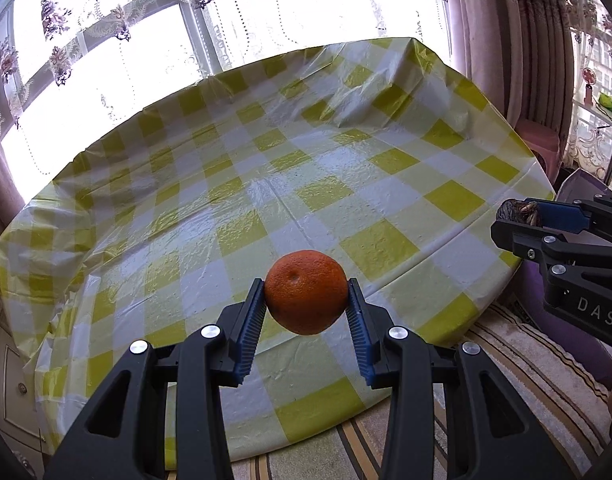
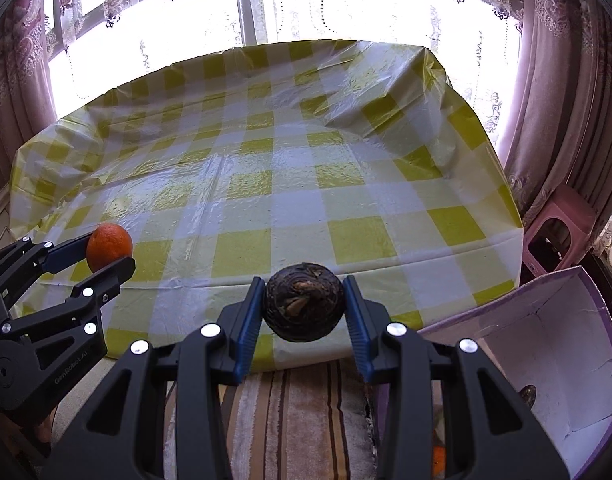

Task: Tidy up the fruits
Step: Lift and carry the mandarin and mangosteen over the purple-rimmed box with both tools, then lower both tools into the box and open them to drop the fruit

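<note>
Two fruits aloft: orange (image 1: 306,297) pinched in left hand-held gripper (image 1: 306,312), dark, perhaps mangosteen fruit (image 2: 304,302) in right (image 2: 304,312)
</note>
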The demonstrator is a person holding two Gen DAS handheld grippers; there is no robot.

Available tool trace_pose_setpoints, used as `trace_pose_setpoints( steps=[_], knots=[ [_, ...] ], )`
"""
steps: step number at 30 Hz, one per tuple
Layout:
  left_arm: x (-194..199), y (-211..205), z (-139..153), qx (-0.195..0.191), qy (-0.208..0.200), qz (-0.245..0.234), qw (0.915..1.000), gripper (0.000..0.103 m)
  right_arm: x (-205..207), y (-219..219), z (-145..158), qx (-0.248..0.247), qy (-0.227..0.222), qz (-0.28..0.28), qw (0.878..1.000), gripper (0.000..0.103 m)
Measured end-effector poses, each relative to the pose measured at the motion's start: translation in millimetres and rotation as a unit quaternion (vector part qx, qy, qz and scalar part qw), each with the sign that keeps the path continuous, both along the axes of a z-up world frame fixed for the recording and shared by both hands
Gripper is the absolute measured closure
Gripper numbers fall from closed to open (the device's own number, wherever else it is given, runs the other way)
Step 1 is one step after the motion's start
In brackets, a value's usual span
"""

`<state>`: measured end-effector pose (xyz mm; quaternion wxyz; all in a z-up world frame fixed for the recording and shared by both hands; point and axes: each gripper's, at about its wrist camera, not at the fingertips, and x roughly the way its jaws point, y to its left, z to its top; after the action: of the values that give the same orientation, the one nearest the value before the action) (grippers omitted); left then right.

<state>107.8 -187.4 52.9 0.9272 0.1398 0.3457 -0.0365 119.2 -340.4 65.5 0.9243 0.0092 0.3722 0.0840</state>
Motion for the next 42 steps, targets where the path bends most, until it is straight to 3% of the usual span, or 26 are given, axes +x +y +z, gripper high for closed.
trace_pose_setpoints(
  steps=[24,37,42],
  knots=[
    [-16.4,-102.5,0.1,0.032,0.010,-0.091,0.9953,0.065,-29.2,-156.1,-4.8,0.027,-0.013,-0.130,0.991,0.063],
    [-15.8,-183.7,-22.2,0.028,0.053,-0.185,0.9809,0.065,-21.2,-205.8,-39.7,-0.006,0.037,-0.172,0.984,0.063],
    [-13.7,-212.1,-35.4,0.043,0.068,-0.213,0.9737,0.065,-9.5,-214.0,-50.2,-0.018,0.060,-0.181,0.981,0.063]
  ],
)
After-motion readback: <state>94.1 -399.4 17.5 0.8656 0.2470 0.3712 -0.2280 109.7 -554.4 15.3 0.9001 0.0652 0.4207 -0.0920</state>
